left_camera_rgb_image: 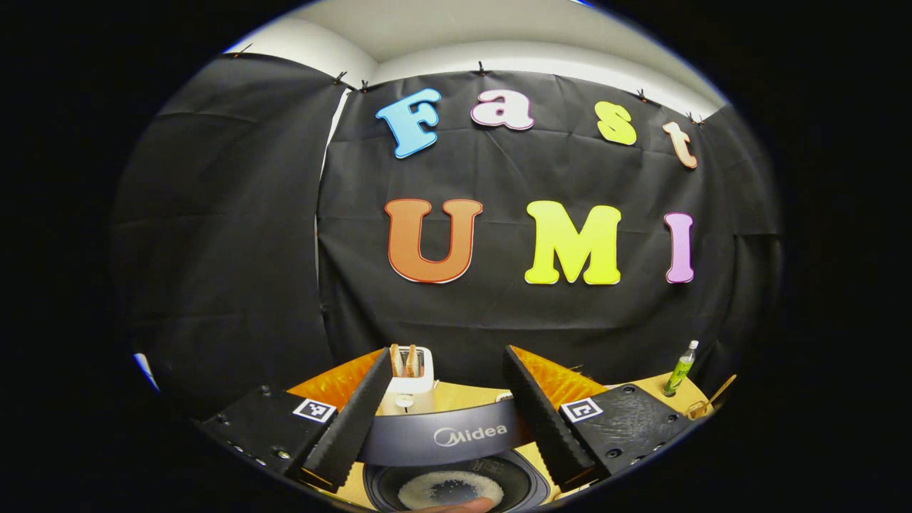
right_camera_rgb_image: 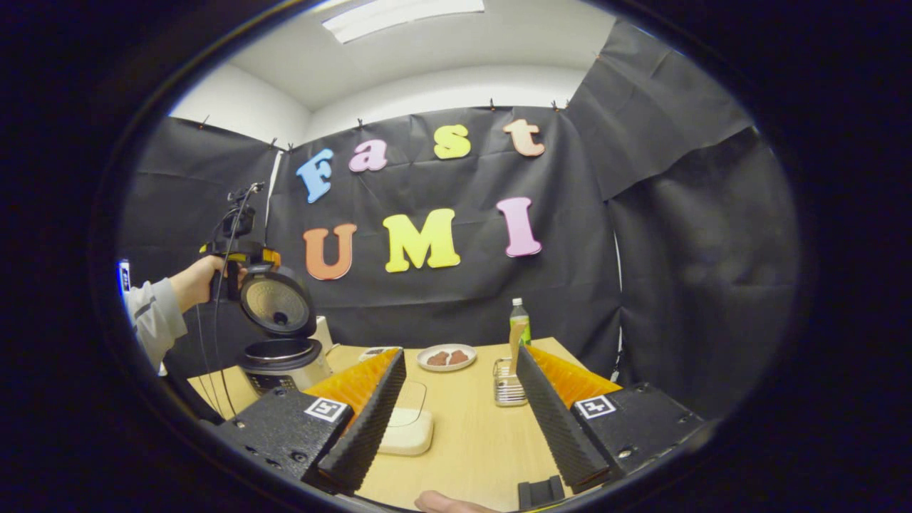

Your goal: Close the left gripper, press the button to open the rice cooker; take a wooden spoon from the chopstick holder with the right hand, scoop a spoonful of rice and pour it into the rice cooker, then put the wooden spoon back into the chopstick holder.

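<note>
- Rice cooker (right_camera_rgb_image: 281, 360) at table's left, round lid (right_camera_rgb_image: 276, 303) raised — white rice in dark pot (left_camera_rgb_image: 456, 484).
- Wooden spoon (right_camera_rgb_image: 516, 342) upright in wire chopstick holder (right_camera_rgb_image: 507, 385).
- Left gripper (left_camera_rgb_image: 442, 406) spread above pot; right gripper (right_camera_rgb_image: 459, 410) spread, empty.

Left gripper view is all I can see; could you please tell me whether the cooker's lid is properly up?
Observer: Yes. In the right gripper view the lid stands raised above the cooker.
Operator: Thank you. And what is the other hand doing?
Observer: The right tongs are open and hold nothing.
Operator: So nothing has been picked up?
Observer: Correct. The spoon stands in the holder, just ahead of those tongs.
</note>
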Demonstrator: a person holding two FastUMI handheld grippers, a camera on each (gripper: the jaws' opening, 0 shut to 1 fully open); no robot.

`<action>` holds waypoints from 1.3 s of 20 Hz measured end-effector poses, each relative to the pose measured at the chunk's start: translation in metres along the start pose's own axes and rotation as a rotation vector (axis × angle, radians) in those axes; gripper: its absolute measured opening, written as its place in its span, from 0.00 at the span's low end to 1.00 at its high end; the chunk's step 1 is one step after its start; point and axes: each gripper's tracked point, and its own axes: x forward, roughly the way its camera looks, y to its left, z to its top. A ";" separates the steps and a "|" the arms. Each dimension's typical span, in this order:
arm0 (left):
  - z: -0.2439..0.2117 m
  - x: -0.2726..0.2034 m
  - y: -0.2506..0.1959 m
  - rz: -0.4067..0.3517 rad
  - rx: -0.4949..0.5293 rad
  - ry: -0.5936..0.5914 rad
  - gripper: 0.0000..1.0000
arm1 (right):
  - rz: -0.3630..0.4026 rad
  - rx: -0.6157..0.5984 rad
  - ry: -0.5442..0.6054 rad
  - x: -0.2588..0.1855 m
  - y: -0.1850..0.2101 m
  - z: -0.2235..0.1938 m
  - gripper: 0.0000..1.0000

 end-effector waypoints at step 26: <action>-0.183 -0.088 -0.026 -0.035 0.060 0.371 0.98 | 0.000 -0.080 -0.038 -0.037 0.029 0.026 1.00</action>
